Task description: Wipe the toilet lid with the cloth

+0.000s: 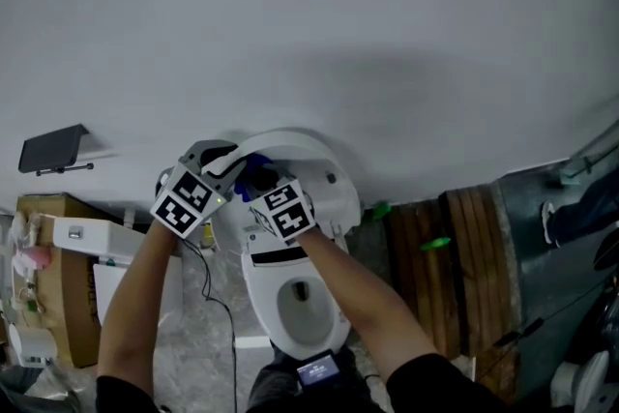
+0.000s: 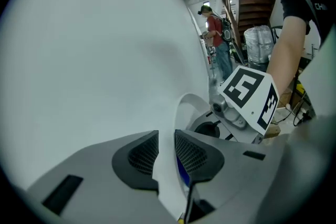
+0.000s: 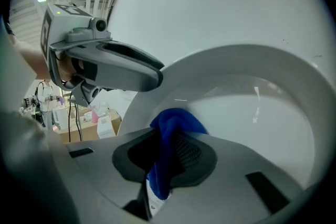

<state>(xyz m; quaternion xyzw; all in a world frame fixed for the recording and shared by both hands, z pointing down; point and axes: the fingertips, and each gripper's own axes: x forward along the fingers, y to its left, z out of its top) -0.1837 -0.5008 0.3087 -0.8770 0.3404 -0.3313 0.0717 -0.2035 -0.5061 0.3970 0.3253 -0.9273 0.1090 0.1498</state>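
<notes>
Looking down in the head view, the lid [image 1: 302, 148] stands raised above the bowl [image 1: 302, 305]. The left gripper [image 1: 224, 167] is at the lid's left edge, and the right gripper [image 1: 263, 191] is in front of the lid with the blue cloth [image 1: 257, 173].

In the left gripper view, the jaws are closed on the lid's thin white edge, probably steadying it.

In the right gripper view, the jaws clamp the bunched cloth, which sits low on the lid's inner face, near its left rim. I cannot tell whether it touches. Wiping looks begun or about to begin. The lid shows no wiped trace, so most of its face is likely still to do.
</notes>
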